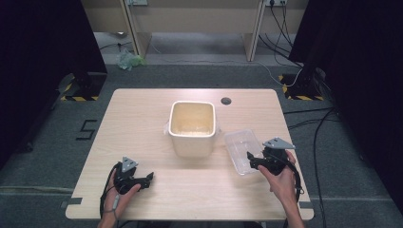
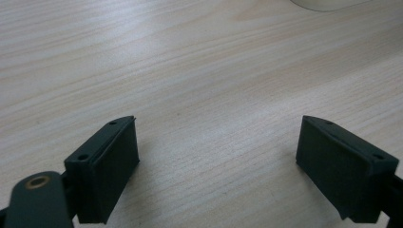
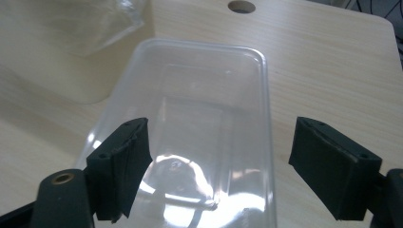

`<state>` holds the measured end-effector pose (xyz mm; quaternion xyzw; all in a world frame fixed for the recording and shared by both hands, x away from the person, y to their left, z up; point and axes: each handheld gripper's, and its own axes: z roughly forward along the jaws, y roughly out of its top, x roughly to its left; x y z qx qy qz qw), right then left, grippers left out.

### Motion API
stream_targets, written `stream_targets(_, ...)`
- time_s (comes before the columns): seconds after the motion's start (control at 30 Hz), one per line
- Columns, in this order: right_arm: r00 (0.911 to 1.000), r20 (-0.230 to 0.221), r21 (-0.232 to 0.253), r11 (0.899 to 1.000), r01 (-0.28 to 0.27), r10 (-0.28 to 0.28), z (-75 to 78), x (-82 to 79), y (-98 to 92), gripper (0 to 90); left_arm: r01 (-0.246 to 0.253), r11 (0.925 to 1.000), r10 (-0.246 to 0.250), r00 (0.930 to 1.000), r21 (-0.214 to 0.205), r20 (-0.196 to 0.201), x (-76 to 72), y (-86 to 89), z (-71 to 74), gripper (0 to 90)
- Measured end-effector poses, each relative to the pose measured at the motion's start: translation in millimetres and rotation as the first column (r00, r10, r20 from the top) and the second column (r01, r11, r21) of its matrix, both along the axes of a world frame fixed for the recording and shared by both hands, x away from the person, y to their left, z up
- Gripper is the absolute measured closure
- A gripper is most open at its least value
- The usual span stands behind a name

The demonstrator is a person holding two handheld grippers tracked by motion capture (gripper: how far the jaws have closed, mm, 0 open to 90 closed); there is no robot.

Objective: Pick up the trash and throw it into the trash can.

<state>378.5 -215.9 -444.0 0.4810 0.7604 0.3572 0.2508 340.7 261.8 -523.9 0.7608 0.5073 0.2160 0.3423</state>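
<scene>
My right hand-held gripper [image 3: 218, 166] hangs released over the clear plastic container [image 3: 209, 118]. At nine o'clock, my left hand-held gripper [image 2: 218, 161] rests released on the worktop [image 2: 190, 71].

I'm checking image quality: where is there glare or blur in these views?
Right gripper view: ceiling light glares off the clear plastic container near the bottom; the cream bin behind is soft. Left gripper view: the table grain is sharp. High view: dark side edges.

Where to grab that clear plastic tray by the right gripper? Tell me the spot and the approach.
Take the clear plastic tray by its near short rim, coming in from the person's side with the right gripper. The tray is shallow and thin-walled, its rim is the one raised edge, and the open jaws already face that end.
</scene>
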Motion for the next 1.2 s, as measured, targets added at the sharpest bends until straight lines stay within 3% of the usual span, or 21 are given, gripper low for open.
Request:
stream_targets(0.13, 0.9997, -0.022, 0.007, 1.000, 0.013, -0.013, -7.5, 12.3, -6.0, 26.6, 0.000, 1.0000, 0.000, 1.0000, 0.000, 0.000, 0.0, 0.0, 0.0, 13.1)
stream_targets(0.23, 0.9977, -0.067, 0.068, 0.998, 0.008, -0.004, -15.6, 18.2, -13.5, 33.2, 0.000, 1.0000, 0.000, 1.0000, 0.000, 0.000, 0.0, 0.0, 0.0, 13.1)
stream_targets(0.27, 0.9977, -0.067, 0.068, 0.998, 0.008, -0.004, -15.6, 18.2, -13.5, 33.2, 0.000, 1.0000, 0.000, 1.0000, 0.000, 0.000, 0.0, 0.0, 0.0, 13.1)
stream_targets(0.3, 0.9963, -0.084, 0.129, 0.992, -0.007, 0.018, -19.3, 14.6, -14.3, 34.0, 0.000, 1.0000, 0.000, 1.0000, 0.001, 0.000, 0.0, 0.0, 0.0, 13.1)
stream_targets(0.33, 0.9958, -0.087, 0.133, 0.991, -0.014, 0.026, -19.6, 12.0, -13.6, 33.5, -0.001, 1.0000, 0.001, 1.0000, 0.000, 0.000, -0.1, -0.1, 0.0, 13.1)
stream_targets(0.43, 0.9964, -0.079, 0.127, 0.992, -0.018, 0.029, -19.5, 3.0, -12.8, 33.5, 0.000, 1.0000, 0.000, 1.0000, 0.001, 0.001, 0.0, 0.0, 0.0, 13.1)
stream_targets(0.47, 0.9964, -0.077, 0.138, 0.990, -0.023, 0.034, -20.4, -9.5, -11.9, 33.5, -0.001, 1.0000, 0.001, 1.0000, 0.000, 0.000, -0.1, -0.1, 0.0, 13.1)
stream_targets(0.57, 0.9963, -0.071, 0.143, 0.989, -0.038, 0.048, -20.9, -20.8, -10.1, 33.4, -0.001, 1.0000, 0.001, 1.0000, 0.000, 0.000, -0.1, -0.1, 0.0, 13.1)
stream_targets(0.67, 0.9958, -0.054, 0.148, 0.987, -0.065, 0.073, -22.2, -46.7, -2.6, 33.2, -0.003, 1.0000, 0.003, 1.0000, 0.001, 0.001, -0.2, -0.2, 0.0, 13.1)
stream_targets(0.7, 0.9958, -0.054, 0.148, 0.987, -0.065, 0.073, -22.2, -46.7, -2.6, 33.2, -0.003, 1.0000, 0.003, 1.0000, 0.001, 0.001, -0.2, -0.2, 0.0, 13.1)
stream_targets(0.73, 0.9952, -0.041, 0.144, 0.986, -0.082, 0.088, -22.5, -59.4, 2.1, 33.3, -0.006, 1.0000, 0.006, 1.0000, 0.001, 0.003, -0.5, -0.5, -0.2, 13.2)
stream_targets(0.83, 0.9953, -0.031, 0.140, 0.986, -0.087, 0.092, -22.4, -67.9, 6.2, 33.5, -0.013, 0.9999, 0.013, 0.9999, -0.001, 0.004, -0.9, -1.0, -0.3, 13.2)
stream_targets(0.9, 0.9932, -0.026, 0.112, 0.988, -0.110, 0.113, -20.8, -80.0, 13.0, 33.4, -0.013, 0.9999, 0.013, 0.9999, 0.002, 0.003, -1.2, -0.9, -0.2, 13.2)
stream_targets(1.1, 0.9857, -0.038, 0.089, 0.983, -0.161, 0.164, -16.6, -93.0, 19.4, 33.1, -0.014, 0.9999, 0.014, 0.9999, 0.002, 0.003, -1.3, -0.9, -0.1, 13.3)
stream_targets(1.2, 0.9867, -0.021, 0.122, 0.980, -0.158, 0.161, -10.6, -93.7, 16.7, 30.1, -0.014, 0.9999, 0.014, 0.9999, 0.002, 0.003, -1.4, -1.0, -0.1, 13.3)
